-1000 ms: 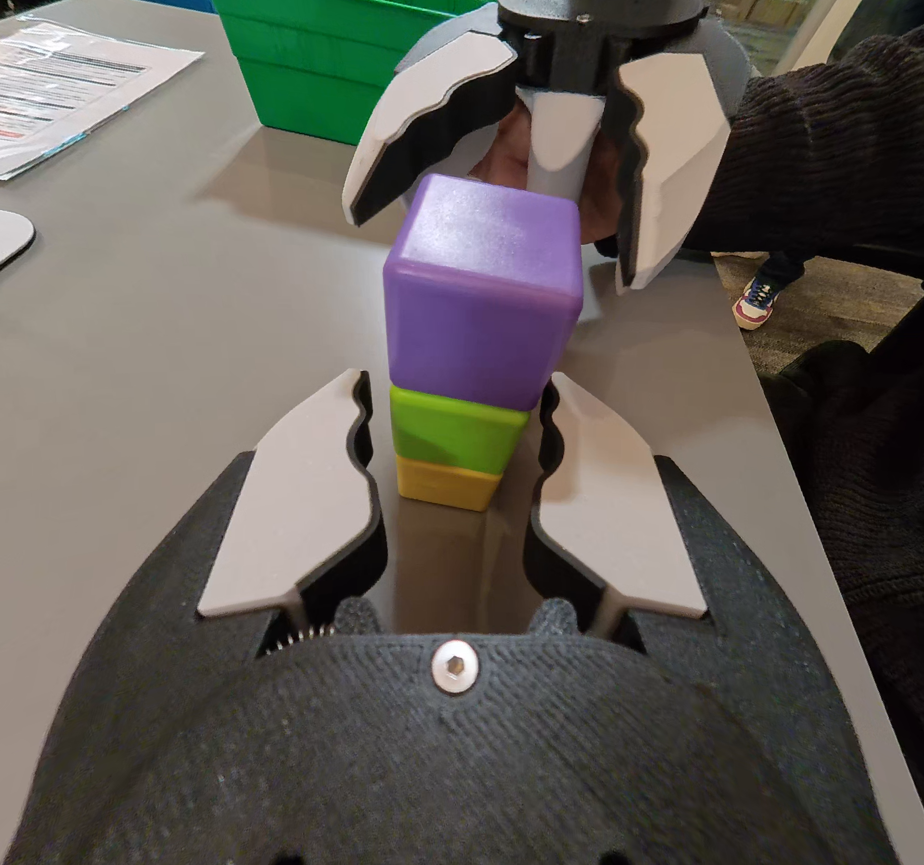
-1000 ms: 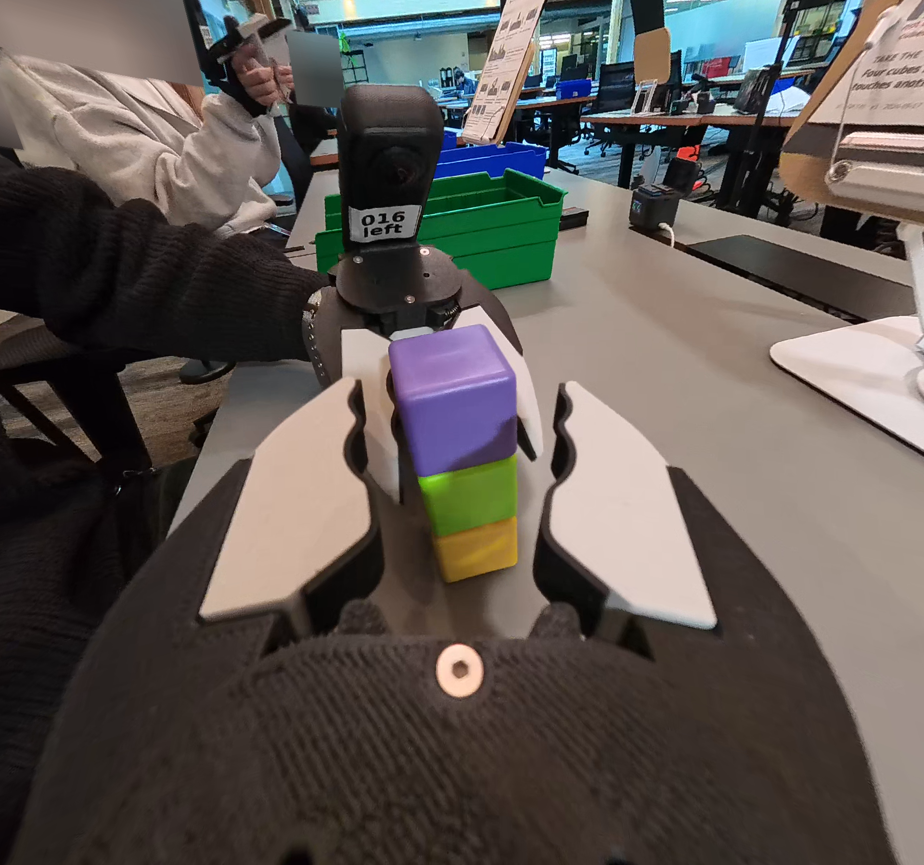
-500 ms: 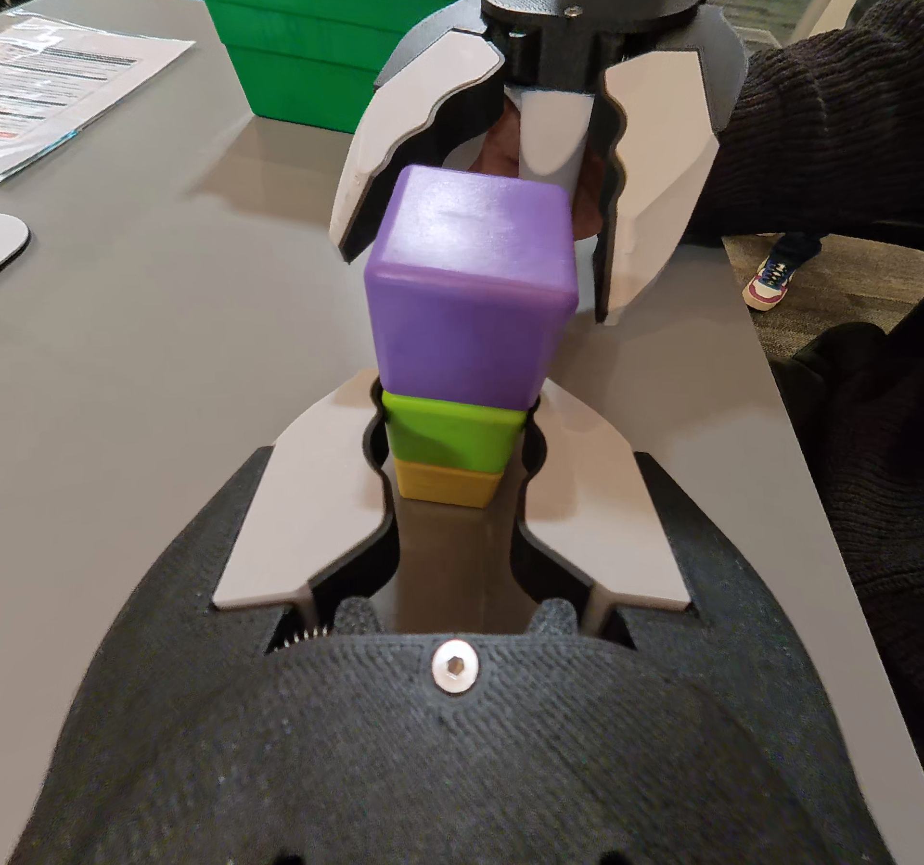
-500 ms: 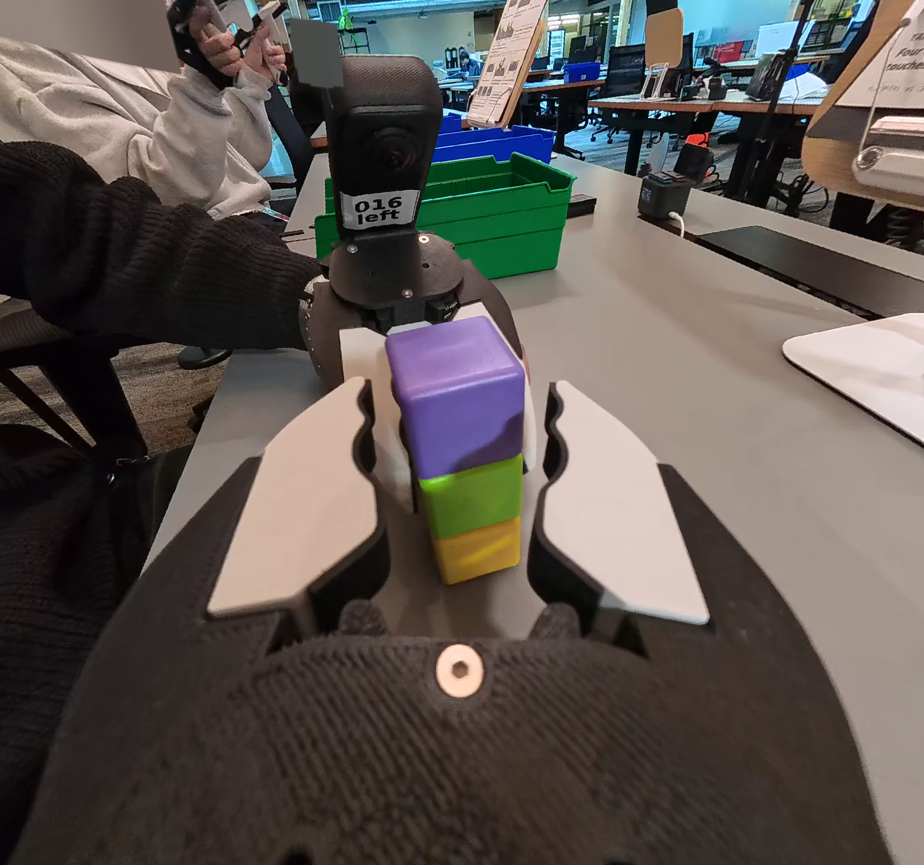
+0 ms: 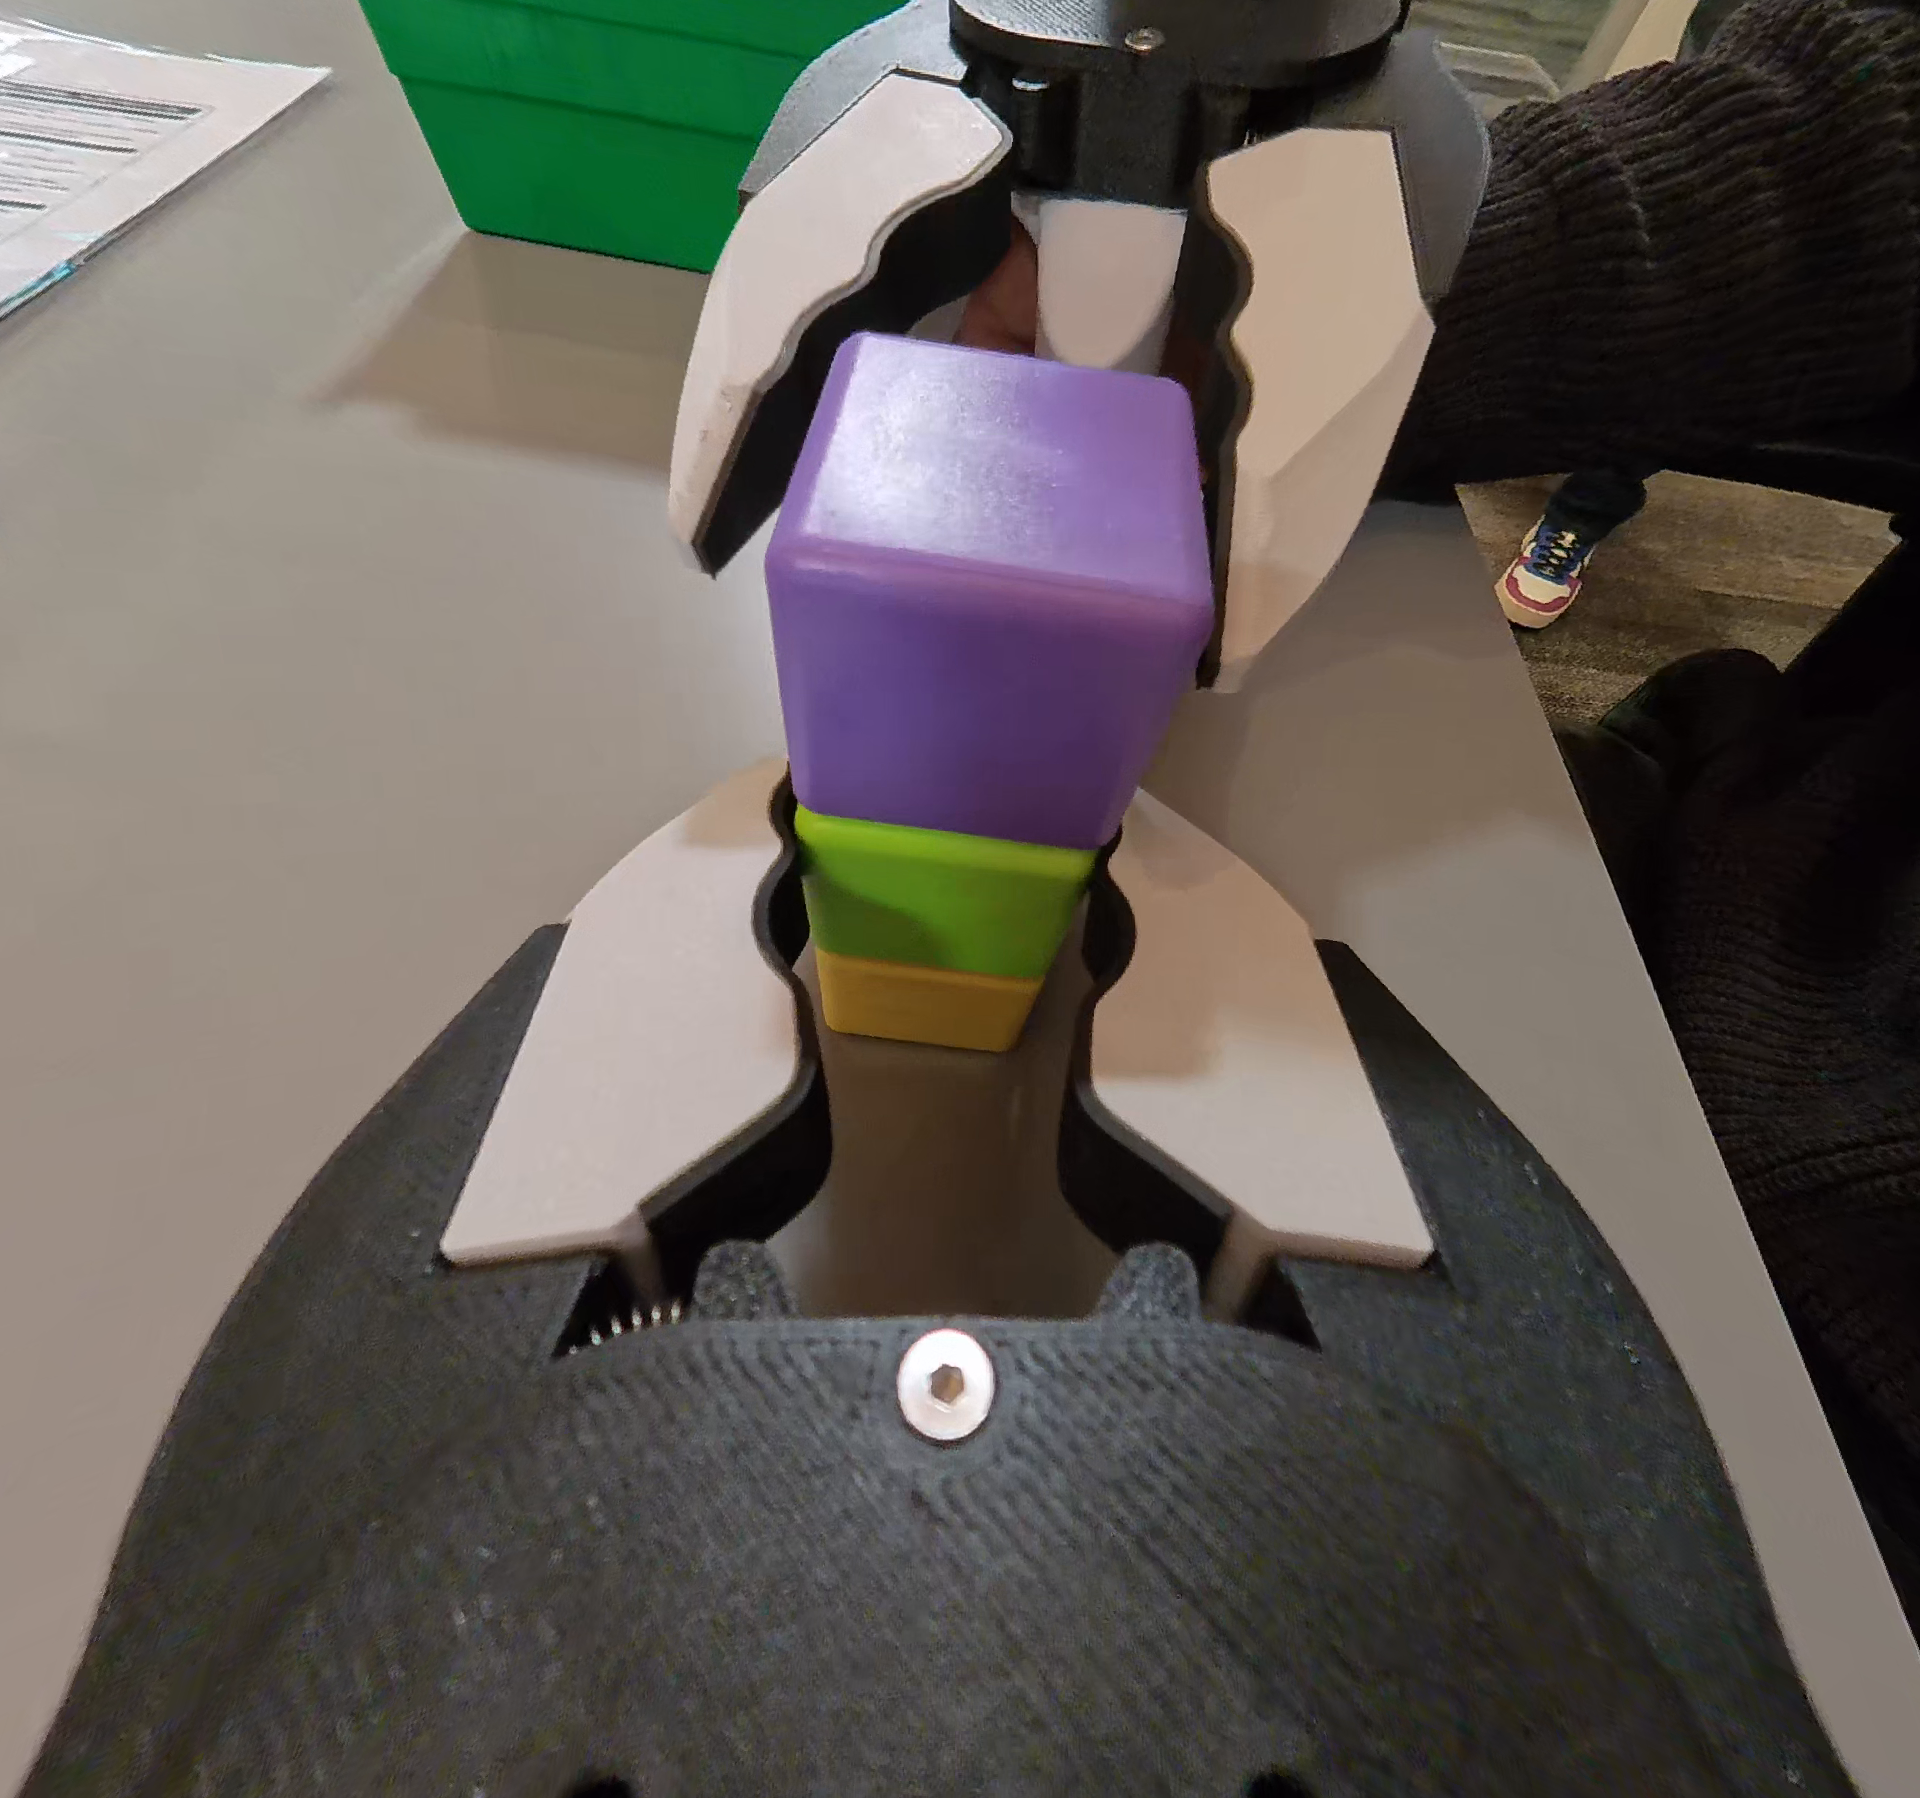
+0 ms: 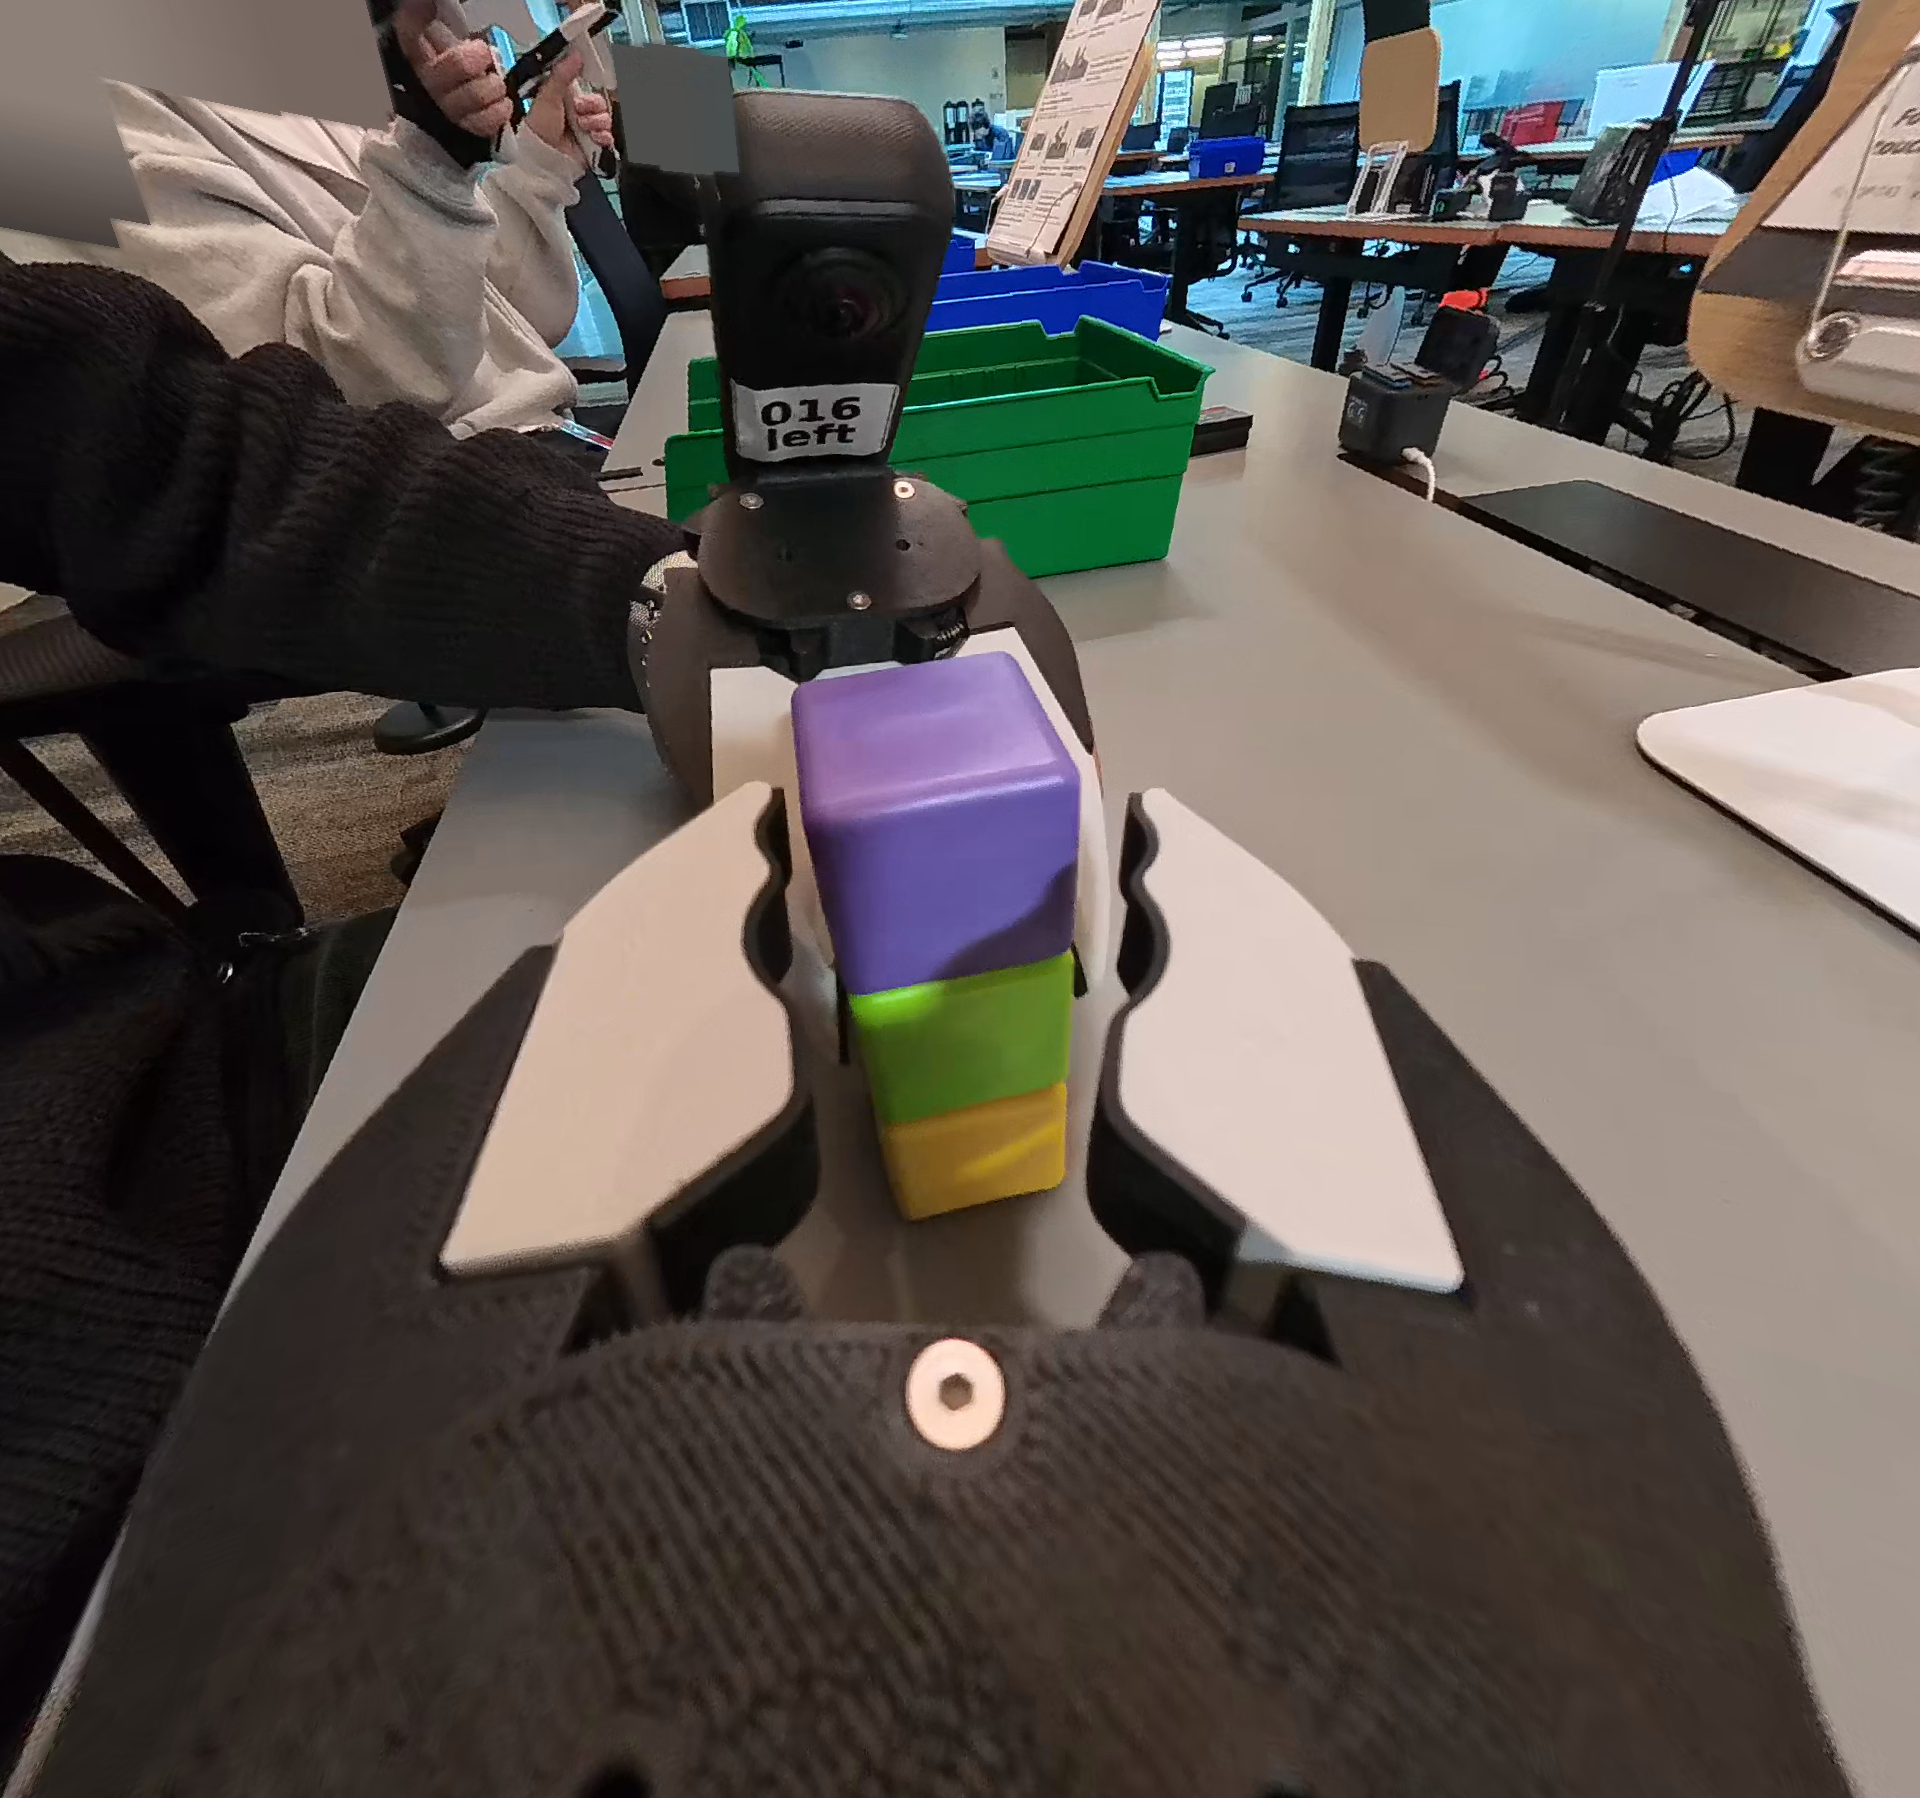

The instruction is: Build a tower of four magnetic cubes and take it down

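Between our two facing grippers stands an upright stack: purple cube [image 5: 987,595], green cube [image 5: 940,901], yellow cube [image 5: 925,1010]. Our left gripper [image 5: 943,875] clamps the green cube; our right gripper [image 6: 951,875] gapes around the stack, touching nothing. A white printed label [image 6: 810,418] marks the left gripper's camera.

Grey tabletop [image 5: 312,709], smooth, w/ its right edge running diagonally past a dark sleeve in the left wrist view. Directly on it: yellow cube [image 5: 925,1005] at the bottom of a 3-cube stack near that edge, green bin [image 5: 582,86] further back, printed sheet [image 5: 94,148] at far left. Right wrist view adds a white flat pad [image 6: 1808,792] at the right side, a black mat [image 6: 1704,564] behind it, small dark box w/ a white cable [image 6: 1387,418] beyond, and a blue bin [image 6: 1039,294] behind the green one.
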{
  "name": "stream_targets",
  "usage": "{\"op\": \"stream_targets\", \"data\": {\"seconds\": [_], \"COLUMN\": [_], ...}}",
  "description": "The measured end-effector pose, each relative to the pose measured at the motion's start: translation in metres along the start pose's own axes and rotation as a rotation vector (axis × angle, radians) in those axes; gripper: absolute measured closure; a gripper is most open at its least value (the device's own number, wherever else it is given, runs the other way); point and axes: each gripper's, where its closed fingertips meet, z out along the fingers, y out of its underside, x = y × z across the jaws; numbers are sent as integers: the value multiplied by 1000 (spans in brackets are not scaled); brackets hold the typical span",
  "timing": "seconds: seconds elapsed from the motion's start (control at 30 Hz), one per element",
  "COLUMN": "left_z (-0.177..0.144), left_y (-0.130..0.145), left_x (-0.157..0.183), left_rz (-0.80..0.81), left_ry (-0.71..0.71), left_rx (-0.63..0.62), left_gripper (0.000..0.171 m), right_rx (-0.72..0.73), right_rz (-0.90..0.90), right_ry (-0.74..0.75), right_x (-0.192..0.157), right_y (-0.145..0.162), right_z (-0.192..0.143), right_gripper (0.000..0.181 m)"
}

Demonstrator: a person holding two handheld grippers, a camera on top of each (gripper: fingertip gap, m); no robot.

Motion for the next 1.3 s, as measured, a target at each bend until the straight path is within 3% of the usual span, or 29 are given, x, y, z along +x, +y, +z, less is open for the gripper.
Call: {"op": "stream_targets", "data": {"seconds": [0.2, 0.7, 0.9, 1.13, 1.3], "left_z": [0, 0, 0, 0, 0], "left_y": [0, 0, 0, 0, 1], "left_x": [1, 1, 2, 2, 1], "left_rz": [6, 4, 14, 19, 22], "left_ry": [4, 12, 8, -2, -6], "left_rx": [-2, 1, -2, -3, -3], "left_gripper": [120, 120, 120, 120, 120], "right_rx": [-8, 5, 116, 160, 33], "right_rz": [-27, 36, 140, 68, -35], "right_ry": [-7, -24, -61, 68, 292], "right_x": [-3, -1, -1, 17, 45], "right_y": [4, 2, -23, -72, -95], "right_z": [2, 2, -5, -49, -127], "right_gripper": [130, 131, 131, 130, 131]}}
